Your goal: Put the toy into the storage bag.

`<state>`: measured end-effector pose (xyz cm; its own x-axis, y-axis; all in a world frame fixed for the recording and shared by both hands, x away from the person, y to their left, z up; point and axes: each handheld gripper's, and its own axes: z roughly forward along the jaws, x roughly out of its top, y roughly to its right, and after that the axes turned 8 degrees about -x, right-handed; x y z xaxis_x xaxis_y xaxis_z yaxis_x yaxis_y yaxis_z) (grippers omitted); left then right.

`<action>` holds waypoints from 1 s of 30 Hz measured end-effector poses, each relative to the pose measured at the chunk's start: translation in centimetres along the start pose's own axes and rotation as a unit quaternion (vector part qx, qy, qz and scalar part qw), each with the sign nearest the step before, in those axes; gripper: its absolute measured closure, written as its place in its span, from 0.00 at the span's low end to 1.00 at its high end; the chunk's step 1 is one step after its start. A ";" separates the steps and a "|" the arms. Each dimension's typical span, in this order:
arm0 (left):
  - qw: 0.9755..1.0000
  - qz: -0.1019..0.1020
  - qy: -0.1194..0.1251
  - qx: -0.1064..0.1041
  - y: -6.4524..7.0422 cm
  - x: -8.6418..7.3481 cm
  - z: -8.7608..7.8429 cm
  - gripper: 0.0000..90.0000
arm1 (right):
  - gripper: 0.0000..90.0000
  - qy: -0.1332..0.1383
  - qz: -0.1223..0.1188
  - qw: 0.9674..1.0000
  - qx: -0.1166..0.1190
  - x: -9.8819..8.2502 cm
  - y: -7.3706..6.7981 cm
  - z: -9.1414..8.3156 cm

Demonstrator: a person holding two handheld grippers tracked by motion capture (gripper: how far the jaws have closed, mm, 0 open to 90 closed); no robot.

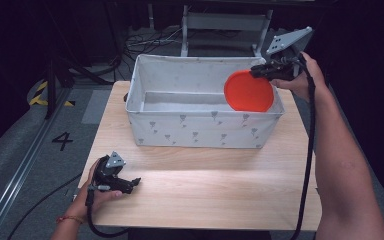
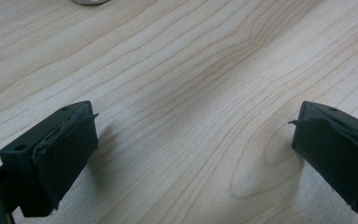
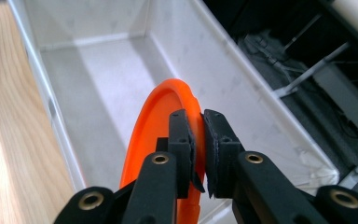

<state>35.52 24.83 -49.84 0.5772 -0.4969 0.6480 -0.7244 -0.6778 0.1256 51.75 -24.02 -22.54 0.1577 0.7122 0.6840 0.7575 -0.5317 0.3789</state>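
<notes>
Right hand-held gripper (image 3: pixel 199 140) clamps the orange plate's (image 1: pixel 248 92) rim over the fabric bin (image 1: pixel 200 131).

The orange plate (image 1: pixel 248 92) is round and plain, with a raised rim, and it stands on edge, tilted, over the right end of the white fabric box (image 1: pixel 200 131). Its upper rim is pinched between the jaws of the right gripper (image 1: pixel 256 71), and its lower part hangs inside the box's opening, near the right wall.
</notes>
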 end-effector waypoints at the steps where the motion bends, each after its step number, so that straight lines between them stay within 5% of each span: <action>1: 1.000 0.000 0.000 0.000 0.0 0.0 0.0 0.01 | 0.92 -0.012 -0.009 1.000 0.005 -0.2 -0.2 0.4; 10: 1.000 0.000 0.000 0.000 0.0 0.0 0.0 0.01 | 0.92 -0.071 -0.054 0.995 0.046 -1.5 -1.3 3.1; 17: 1.000 0.003 0.000 0.001 -0.1 0.0 0.0 0.01 | 0.91 -0.120 -0.080 0.985 0.095 -2.4 -1.8 4.4; 30: 1.000 0.001 0.000 -0.001 0.0 0.0 0.0 0.01 | 0.90 -0.205 -0.084 0.967 0.123 -3.9 -2.5 7.1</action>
<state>35.54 24.83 -49.84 0.5760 -0.4981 0.6482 -0.7260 -0.6762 0.1255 53.76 -22.21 -30.58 0.2183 0.9282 0.3012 0.9146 -0.3022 0.2685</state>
